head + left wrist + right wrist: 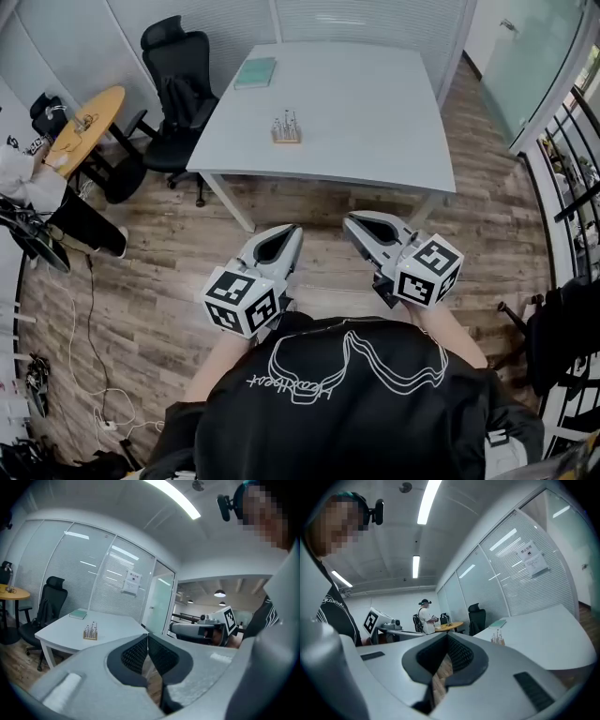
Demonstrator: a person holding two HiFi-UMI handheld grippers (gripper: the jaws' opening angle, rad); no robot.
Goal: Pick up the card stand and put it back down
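**Left gripper [293,231] and right gripper [349,221]: both shut, both empty**

The two grippers are held out in front of the person, side by side, above the wooden floor [159,281]. On each one the two jaws are pressed together and nothing is between them (each gripper's own view shows only the dark pads meeting). Both are well apart from the table.

The big white table [375,141] stands ahead of the person. A black chair [178,66] sits by its far left corner. A green book [255,72] lies on the table near that same corner. The card stand [286,129] is the smallest thing here: a little wooden block with thin wire clips sticking up. It stands upright on the table top, left of the middle. It is nearer to the person than the book and apart from it. Nothing touches it.

I think the job has not started yet. This looks like the step before the pick, when the person gets close. Next, the person needs to step up to the table and bring one gripper to the stand. The left one looks better lined up with it. The jaws must open wide enough to go round the wooden block, then close gently. The thin clips might bend, so holding the block low down seems safest.
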